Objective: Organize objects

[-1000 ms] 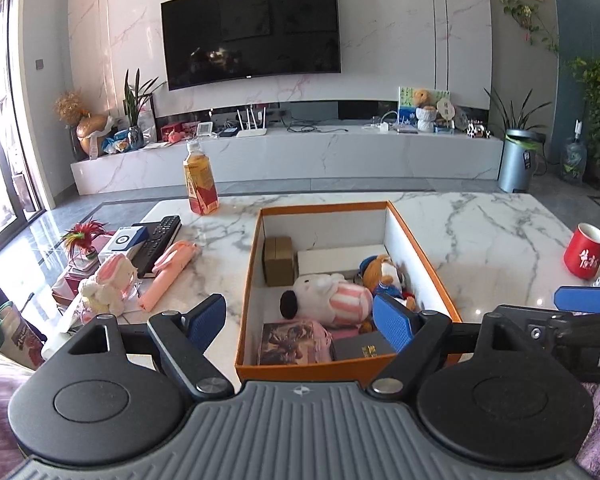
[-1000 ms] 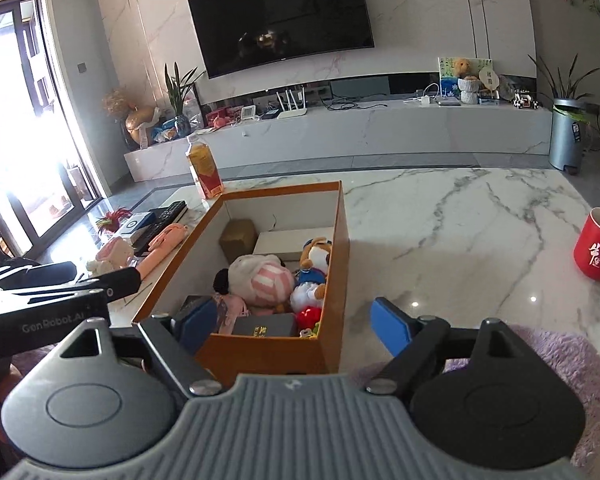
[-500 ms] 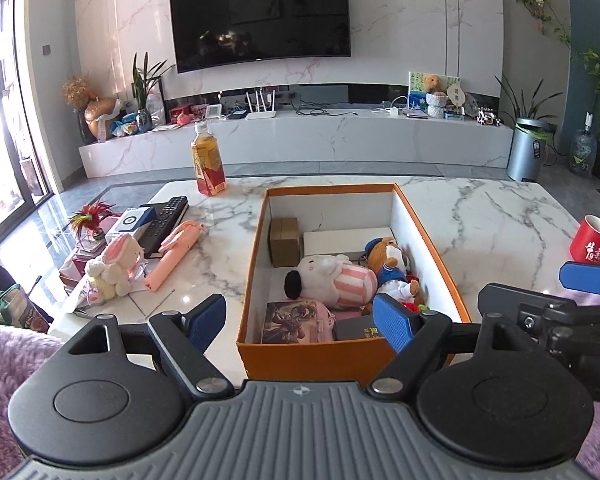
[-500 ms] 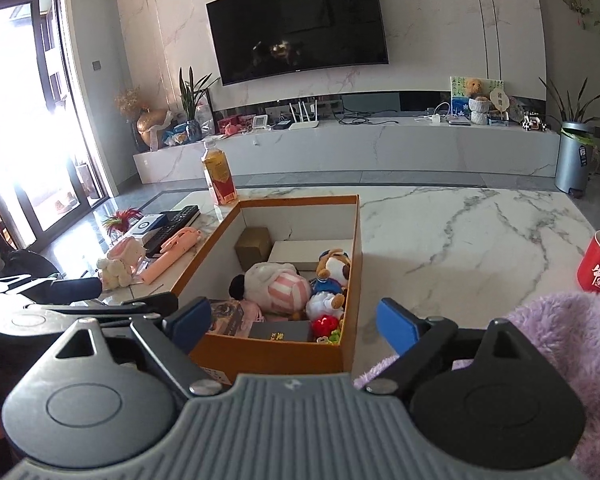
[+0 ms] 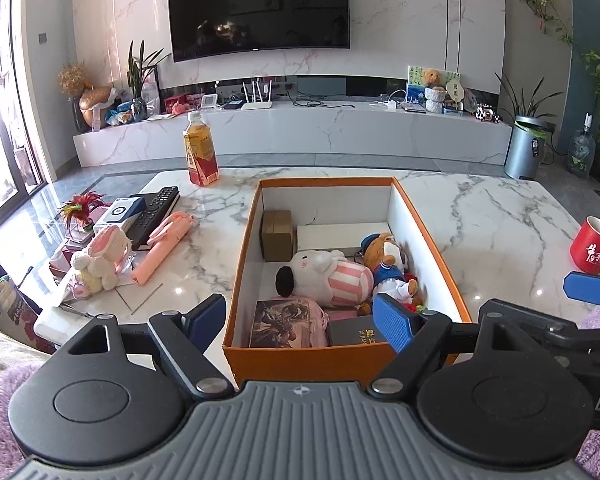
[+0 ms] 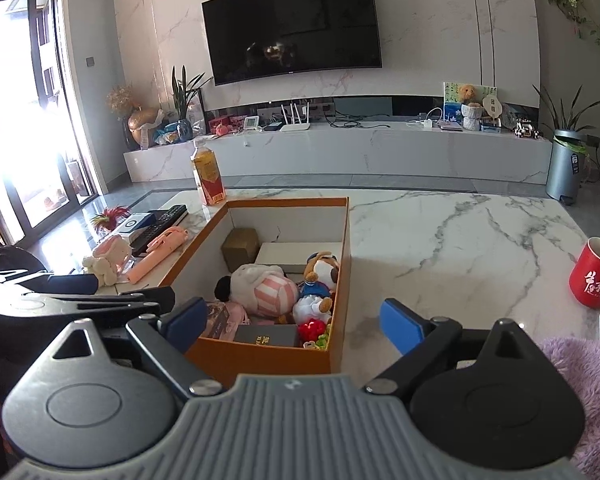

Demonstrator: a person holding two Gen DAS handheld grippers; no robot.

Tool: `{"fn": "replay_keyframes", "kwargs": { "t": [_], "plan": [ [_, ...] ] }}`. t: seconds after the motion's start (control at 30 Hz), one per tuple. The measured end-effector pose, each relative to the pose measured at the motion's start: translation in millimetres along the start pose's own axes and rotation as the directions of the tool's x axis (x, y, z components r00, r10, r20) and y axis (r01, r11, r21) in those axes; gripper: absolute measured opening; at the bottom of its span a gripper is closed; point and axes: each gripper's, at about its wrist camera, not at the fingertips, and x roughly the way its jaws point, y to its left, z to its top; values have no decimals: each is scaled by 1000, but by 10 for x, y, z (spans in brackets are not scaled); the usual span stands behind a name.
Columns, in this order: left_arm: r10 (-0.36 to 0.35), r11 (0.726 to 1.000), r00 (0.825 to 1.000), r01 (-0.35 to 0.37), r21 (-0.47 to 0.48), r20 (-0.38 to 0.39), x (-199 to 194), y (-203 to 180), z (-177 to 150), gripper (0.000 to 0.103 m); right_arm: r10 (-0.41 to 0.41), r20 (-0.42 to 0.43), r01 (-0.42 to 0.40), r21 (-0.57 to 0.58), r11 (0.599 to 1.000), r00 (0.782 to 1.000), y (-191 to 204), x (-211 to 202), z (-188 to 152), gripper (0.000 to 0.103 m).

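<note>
Both tongs, left tongs and right tongs, are gaping empty, the right's jaws having just been widening; the person is best reaching at ten o'clock for the bunny plush, then dropping it into the orange box.

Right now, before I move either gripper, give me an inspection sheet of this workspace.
Surface: white marble table, glossy, mostly bare on its right side.
Job's things: orange box open, holding a striped plush, a bear plush, a brown carton and a dark book.
Clutter: left of the box lie a bunny plush, a pink case and a remote; a bottle stands behind; a red mug stands at right.
Grippers: left gripper open, empty; right gripper jaws just opening, empty.
Cables: only on the TV bench.
Surroundings: TV, plants, bin.
</note>
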Motion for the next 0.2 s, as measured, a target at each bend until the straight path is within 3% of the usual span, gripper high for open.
{"fn": "replay_keyframes", "kwargs": {
  "t": [0.2],
  "plan": [
    [-4, 1000, 1000, 5, 7, -24, 118, -41, -28, 95, -4, -32, 4, 19, 1000, 999, -60, 150, -55, 94]
  ]
}}
